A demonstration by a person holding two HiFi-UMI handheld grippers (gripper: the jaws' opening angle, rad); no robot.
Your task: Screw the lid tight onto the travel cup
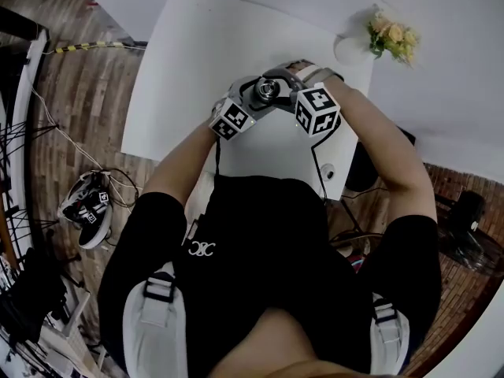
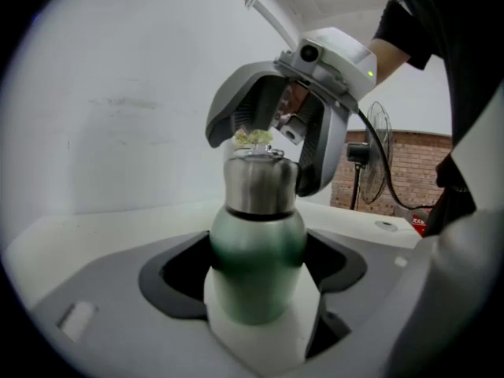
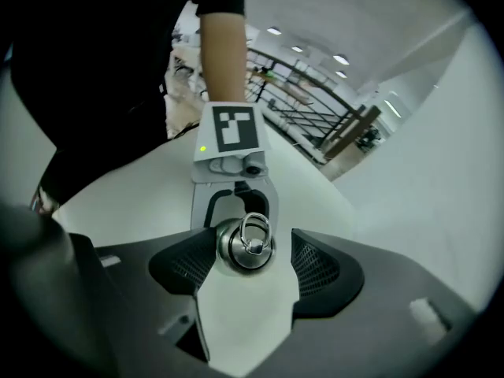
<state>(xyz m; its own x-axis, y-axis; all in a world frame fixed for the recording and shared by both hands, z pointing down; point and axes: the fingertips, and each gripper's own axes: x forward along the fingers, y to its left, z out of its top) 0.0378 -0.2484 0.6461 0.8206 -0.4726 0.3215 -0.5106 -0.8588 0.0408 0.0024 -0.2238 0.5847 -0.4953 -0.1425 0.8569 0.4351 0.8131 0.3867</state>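
The travel cup (image 2: 256, 266) has a green body and a steel lid (image 2: 260, 183) with a ring on top. My left gripper (image 2: 256, 290) is shut on the green body and holds it upright above the white table (image 1: 197, 53). My right gripper (image 3: 252, 262) straddles the lid (image 3: 248, 242) from above. Its left pad (image 3: 193, 262) touches the lid, while a gap shows between the lid and the right pad (image 3: 315, 262). In the head view both grippers, left (image 1: 256, 101) and right (image 1: 279, 89), meet at the cup's lid (image 1: 268, 91) near the table's front edge.
A white vase with flowers (image 1: 390, 36) stands at the table's far right corner. A small round object (image 1: 328, 172) lies near the front right edge. Shoes (image 1: 90, 207) and cables lie on the wooden floor to the left. A standing fan (image 2: 378, 164) is behind.
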